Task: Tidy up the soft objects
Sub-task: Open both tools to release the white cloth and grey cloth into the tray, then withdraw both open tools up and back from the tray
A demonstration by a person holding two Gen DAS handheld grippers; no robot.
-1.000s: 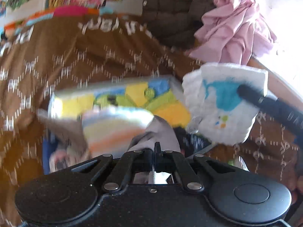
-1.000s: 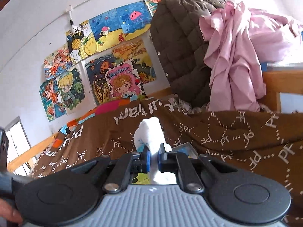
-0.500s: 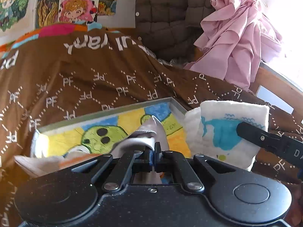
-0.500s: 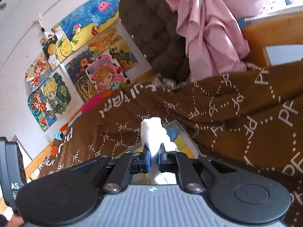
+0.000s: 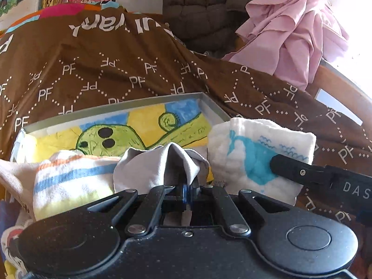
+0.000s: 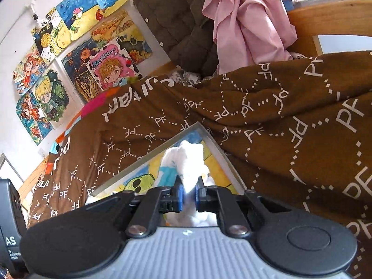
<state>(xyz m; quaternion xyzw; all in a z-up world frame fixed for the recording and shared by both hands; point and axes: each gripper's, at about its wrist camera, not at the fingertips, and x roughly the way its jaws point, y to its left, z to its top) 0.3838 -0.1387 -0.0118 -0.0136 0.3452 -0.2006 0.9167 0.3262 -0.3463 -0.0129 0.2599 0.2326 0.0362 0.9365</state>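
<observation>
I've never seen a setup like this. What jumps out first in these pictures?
Probably the shallow box with a bright green cartoon drawing inside, lying on a brown blanket. Over it, the left hand-held gripper pinches a grey cloth, and the right hand-held gripper, its jaws opening, has a white cloth with a blue whale between them.

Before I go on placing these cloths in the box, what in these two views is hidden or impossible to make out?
- Near end of the box: left wrist view, hidden behind the grey cloth, the striped cloth and the left gripper body.
- White whale cloth: right wrist view, lower part hidden by the right gripper, whose jaws are opening around it.
- Box floor under the cloths: hidden in both views.
</observation>
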